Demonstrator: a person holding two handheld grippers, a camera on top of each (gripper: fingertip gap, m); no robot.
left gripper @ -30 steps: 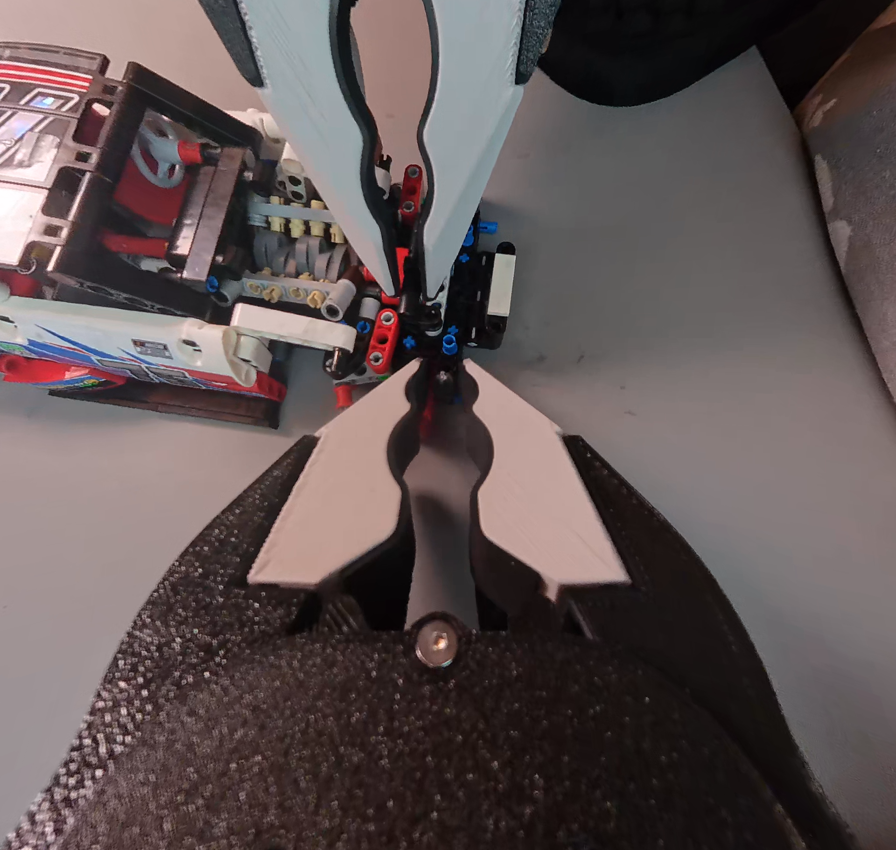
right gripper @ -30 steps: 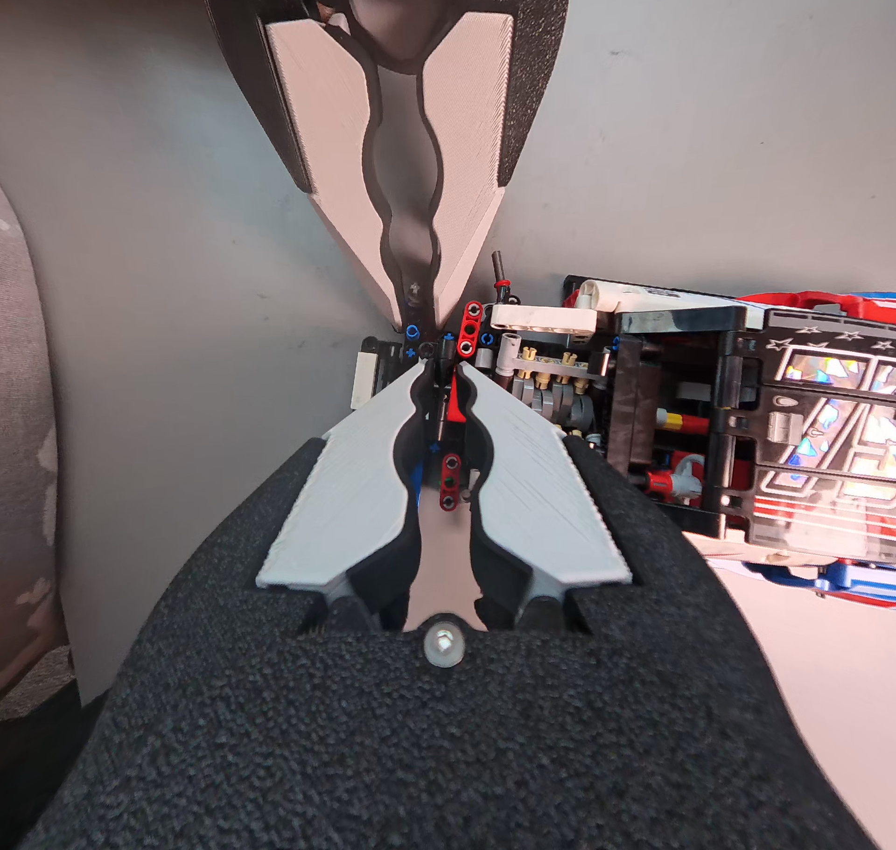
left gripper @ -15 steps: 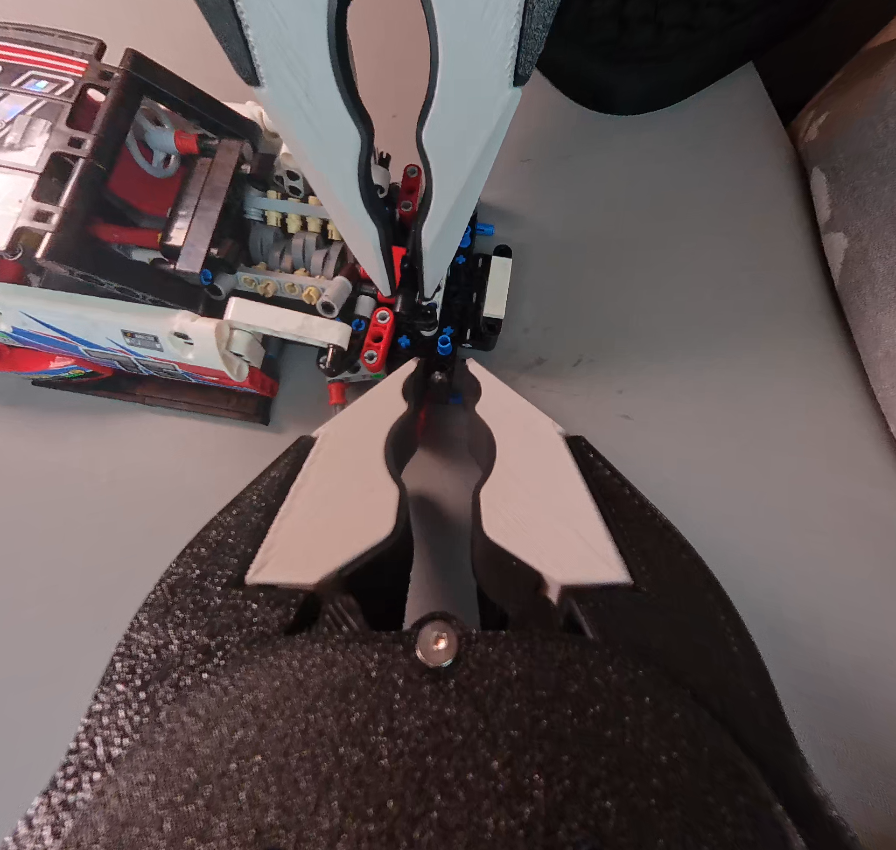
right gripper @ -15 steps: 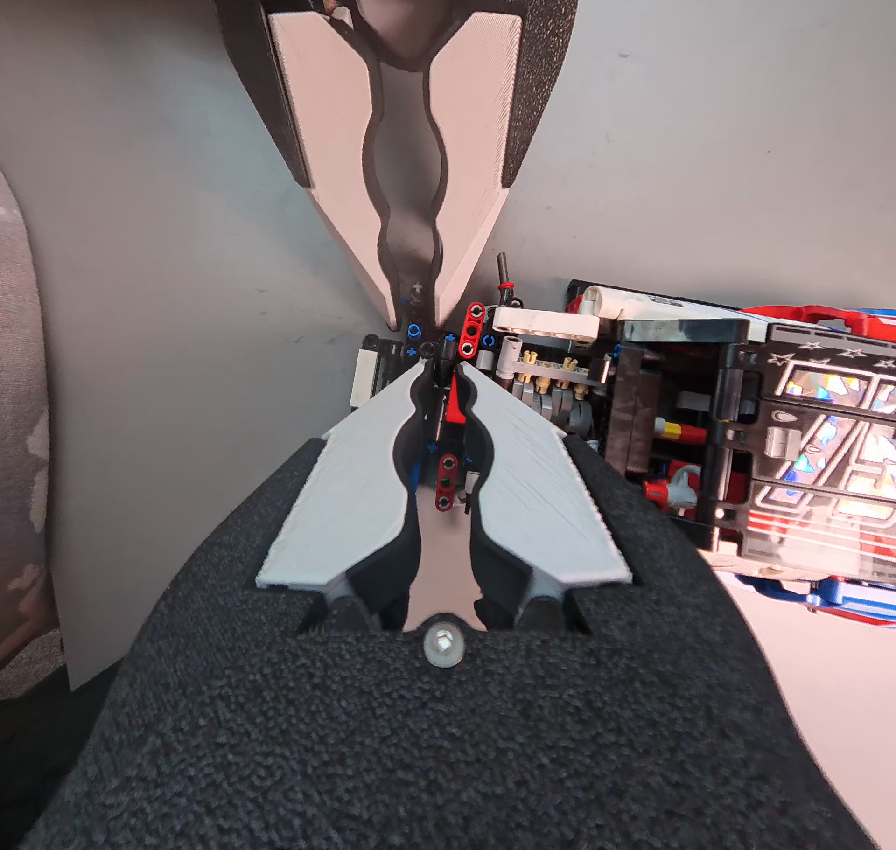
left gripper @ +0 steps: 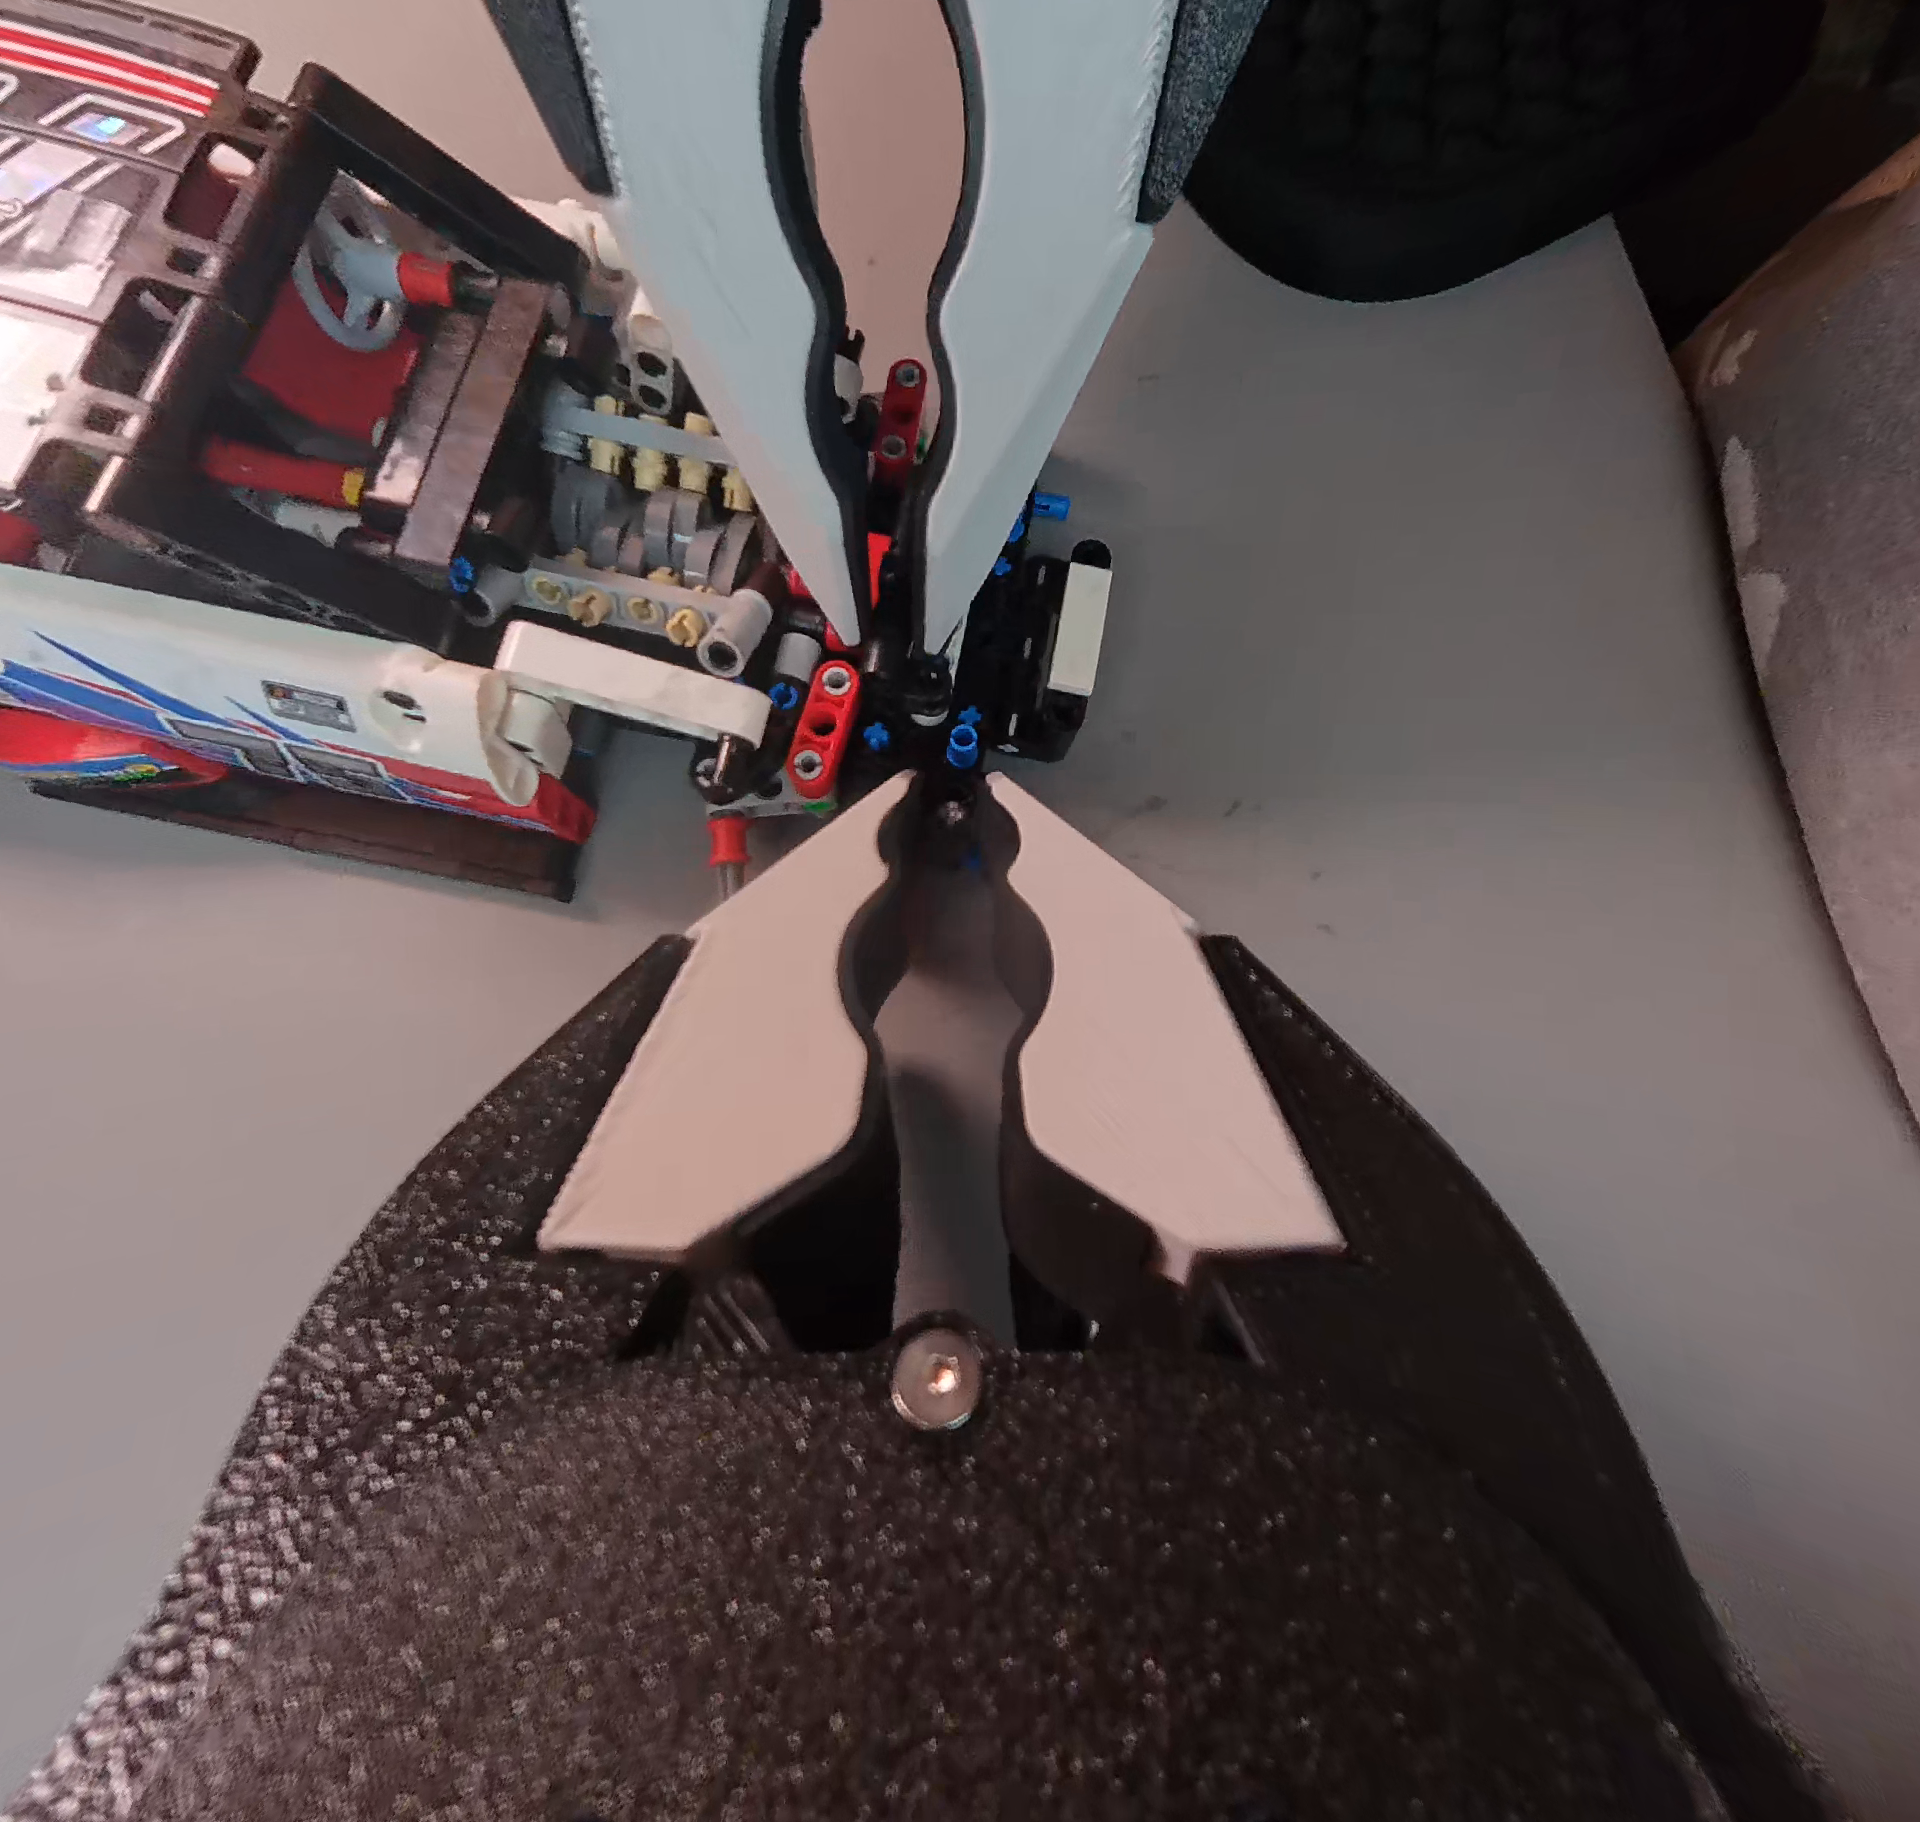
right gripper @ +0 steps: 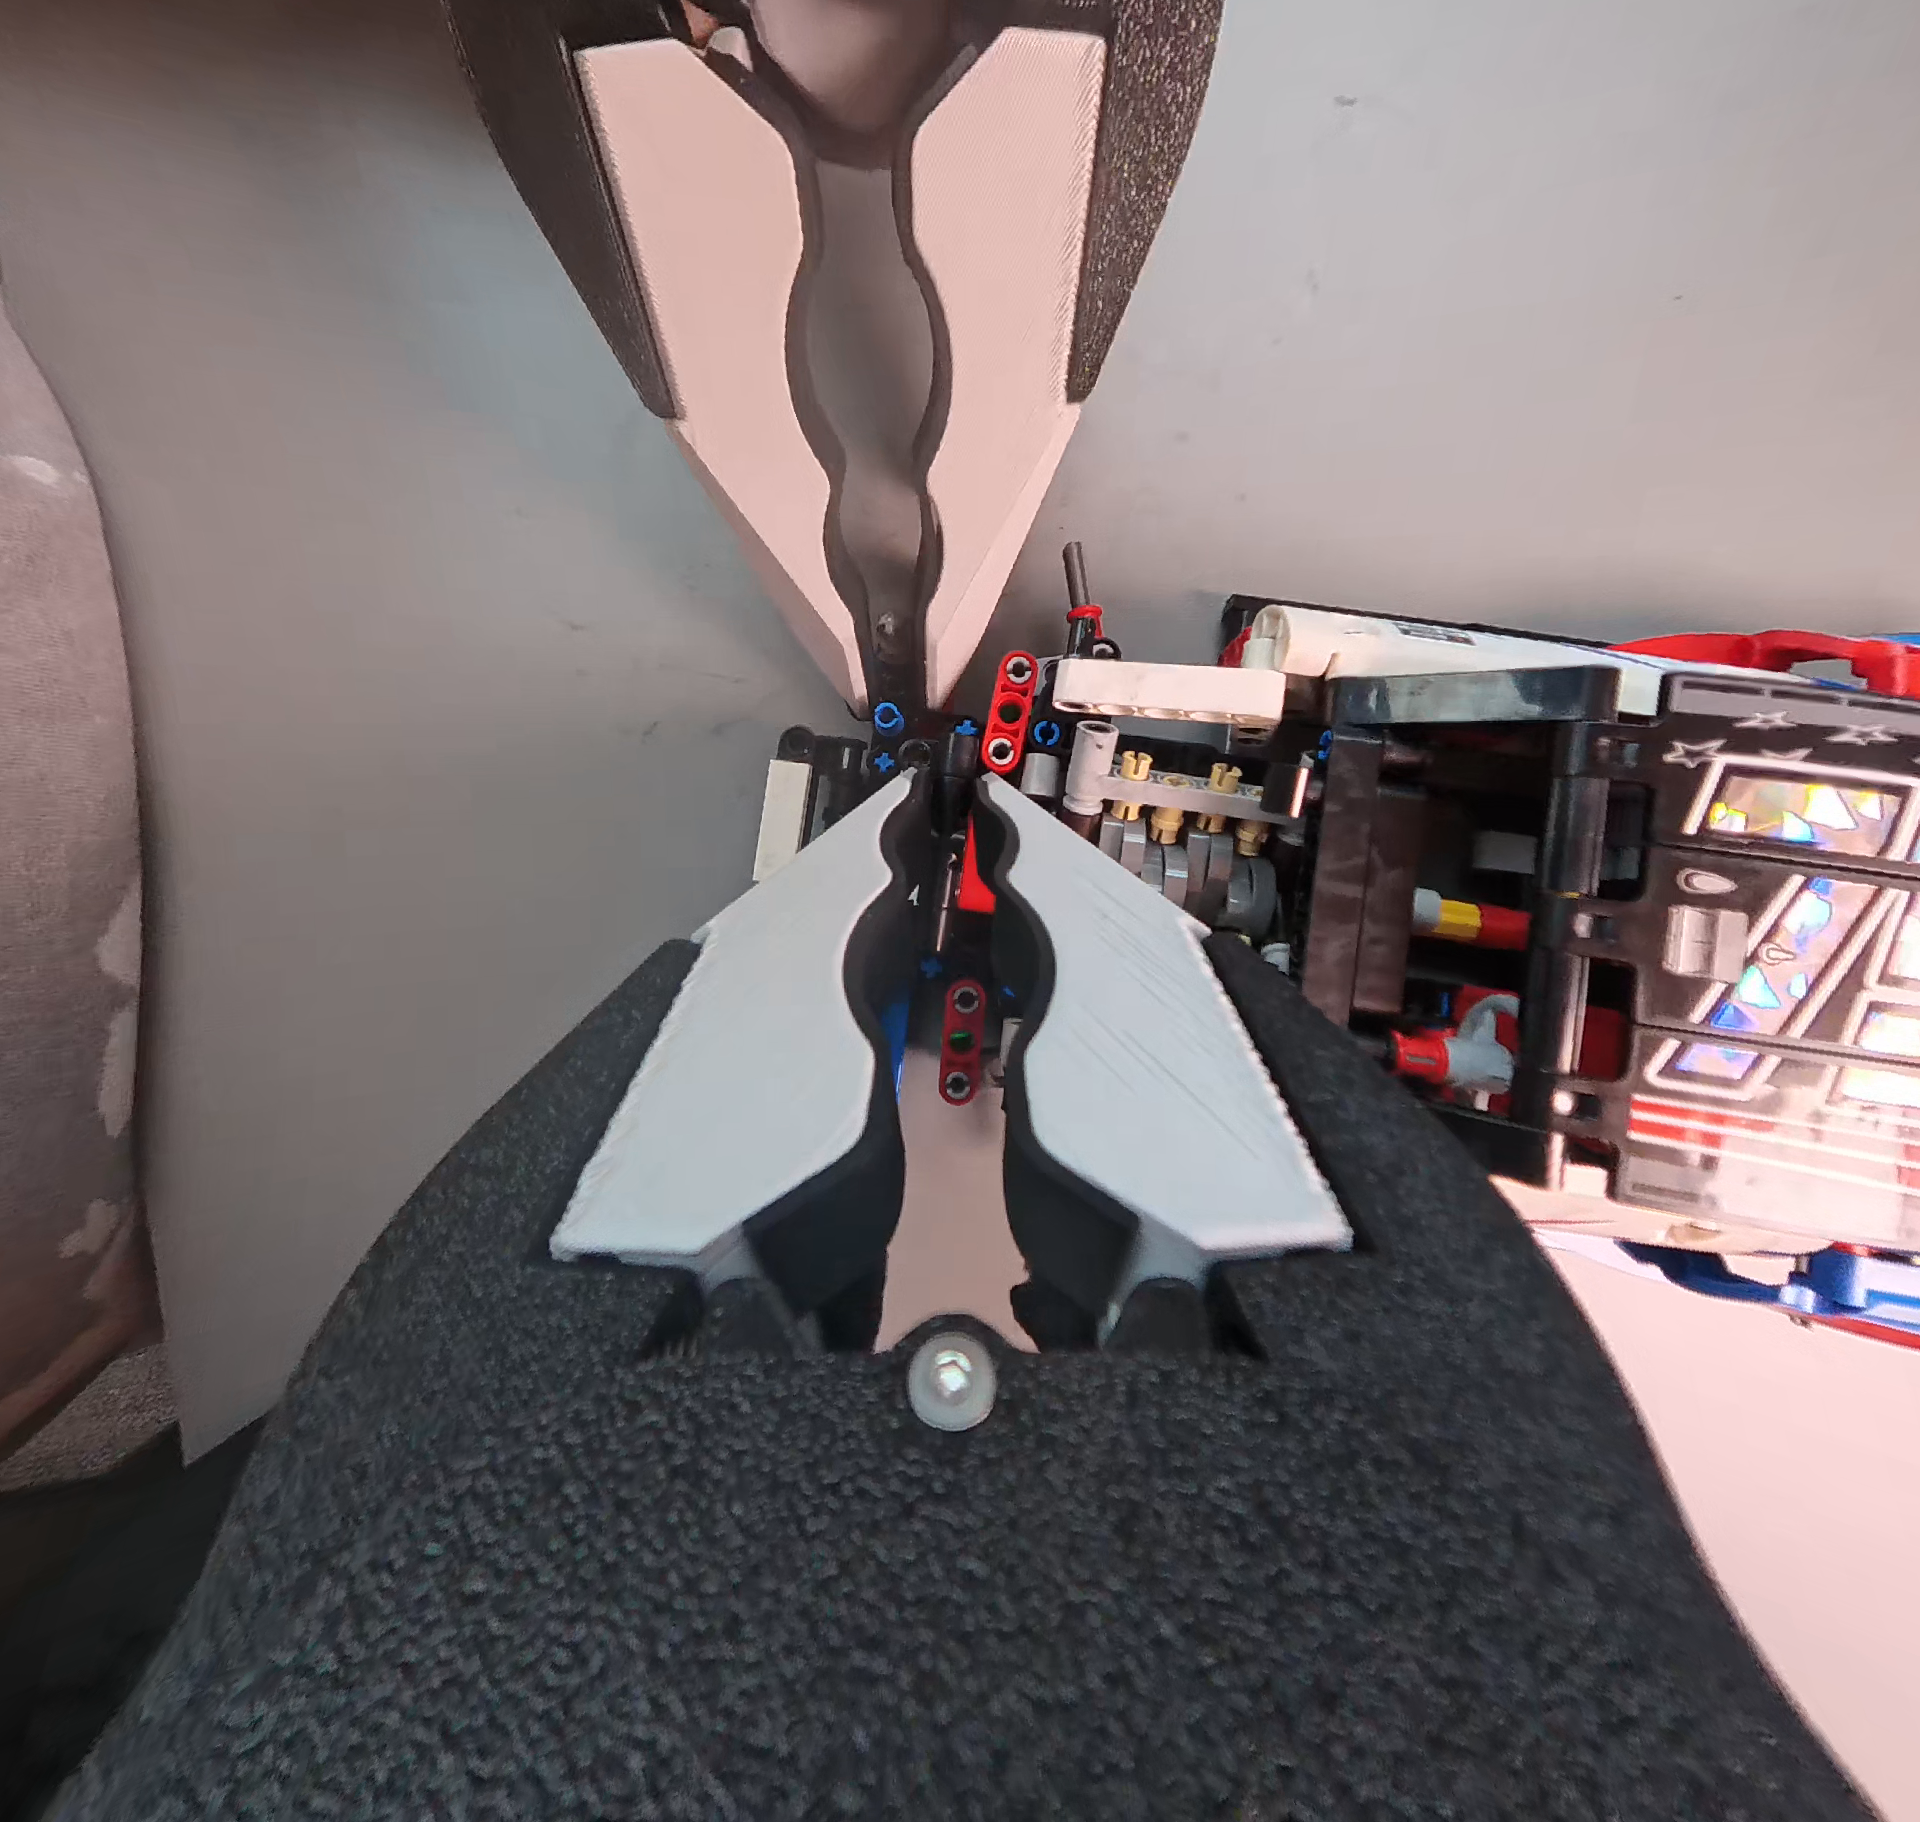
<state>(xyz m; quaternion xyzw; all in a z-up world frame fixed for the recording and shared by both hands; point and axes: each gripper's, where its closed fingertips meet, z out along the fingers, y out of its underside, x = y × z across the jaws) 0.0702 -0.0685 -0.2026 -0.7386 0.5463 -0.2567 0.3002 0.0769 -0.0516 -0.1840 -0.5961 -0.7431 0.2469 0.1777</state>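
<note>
A brick-built toy car in black, white, red and blue lies on a pale grey table; it also shows in the right wrist view. Its open end frame, black with red beams and blue pins, points at both grippers. My left gripper is shut on a black part at the near edge of that frame. My right gripper faces it from the far side, shut on the frame's black and red parts, with a short red beam between its fingers. The two sets of tips almost meet.
A mottled grey padded surface lies beyond the table's edge, also in the right wrist view. A black textured mass behind the right gripper fills the top right. The bare table top spreads around the car. Both grippers' tips are close together, under 4 cm apart.
Both grippers keep their hold on the end frame. In the left wrist view the car's body has drifted slightly upward; otherwise nothing has moved.
</note>
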